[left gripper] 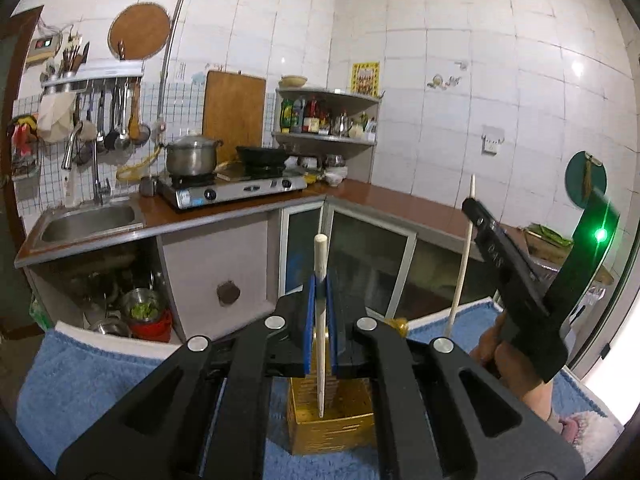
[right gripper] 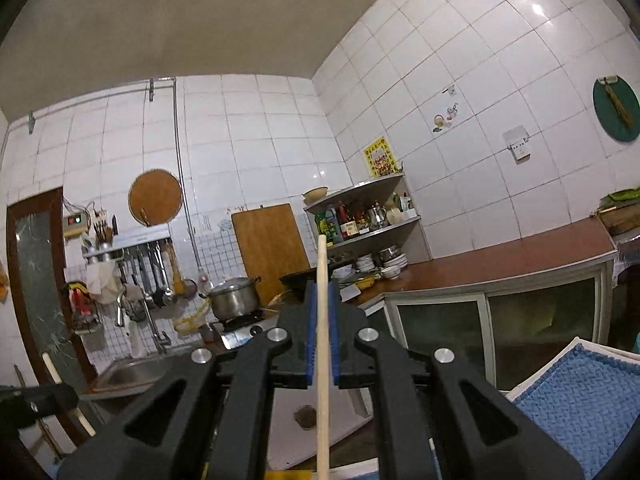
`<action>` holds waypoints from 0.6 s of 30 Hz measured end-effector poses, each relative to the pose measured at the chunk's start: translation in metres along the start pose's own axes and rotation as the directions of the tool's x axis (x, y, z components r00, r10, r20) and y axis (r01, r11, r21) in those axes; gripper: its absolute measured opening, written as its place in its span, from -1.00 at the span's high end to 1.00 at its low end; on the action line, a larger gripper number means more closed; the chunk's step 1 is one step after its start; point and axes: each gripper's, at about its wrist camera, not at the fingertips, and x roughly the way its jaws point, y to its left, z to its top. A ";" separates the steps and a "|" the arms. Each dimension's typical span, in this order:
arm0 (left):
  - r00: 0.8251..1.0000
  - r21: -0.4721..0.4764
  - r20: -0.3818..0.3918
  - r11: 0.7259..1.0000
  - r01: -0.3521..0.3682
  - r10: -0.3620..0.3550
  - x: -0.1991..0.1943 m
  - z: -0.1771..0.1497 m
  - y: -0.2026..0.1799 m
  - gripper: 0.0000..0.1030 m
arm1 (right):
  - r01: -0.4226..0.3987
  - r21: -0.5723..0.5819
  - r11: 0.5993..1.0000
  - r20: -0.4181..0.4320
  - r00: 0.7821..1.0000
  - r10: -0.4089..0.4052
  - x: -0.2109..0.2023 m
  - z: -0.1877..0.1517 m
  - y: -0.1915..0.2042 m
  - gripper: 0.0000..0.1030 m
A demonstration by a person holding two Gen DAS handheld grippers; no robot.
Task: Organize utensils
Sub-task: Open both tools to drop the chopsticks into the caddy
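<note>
**Two chopsticks up, one small basket to hit**

White-tiled kitchen walls and a brown countertop fill the background, while your work happens low down on the fluffy blue towel-covered surface (left gripper: 100,380). Your left gripper (left gripper: 320,320) has its blue pads pinched on a pale wooden chopstick (left gripper: 321,344), held near upright, its lower tip already down inside the golden woven square basket (left gripper: 332,428). Your right gripper (right gripper: 323,332) is likewise pressed together on a second pale wooden chopstick (right gripper: 322,340), carried up high and just right of the basket, well clear of its rim.

Watch the release on the left: if you spread the pads while the stick leans, it may tip against the rim and topple the light basket or slide out. On the right, the long free end below the pads can swing; it may catch the basket's wall or knock the first stick as you bring it across. Thin round sticks also tend to pivot between flat pads, so avoid quick wrist turns.
</note>
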 end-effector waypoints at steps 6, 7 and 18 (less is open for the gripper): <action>0.999 -0.013 -0.041 1.000 -0.006 0.005 0.013 -0.020 0.005 0.92 | 0.011 -0.049 0.999 -0.008 1.000 -0.011 0.004 -0.017 0.005 0.89; 0.999 -0.015 -0.047 1.000 -0.007 0.006 0.015 -0.023 0.007 0.92 | 0.008 -0.055 0.998 -0.009 1.000 -0.009 0.003 -0.020 0.006 0.89; 0.990 -0.068 -0.139 0.997 -0.042 0.032 0.030 -0.059 0.022 0.92 | -0.116 -0.194 0.974 -0.186 0.979 0.080 -0.018 -0.067 0.006 0.89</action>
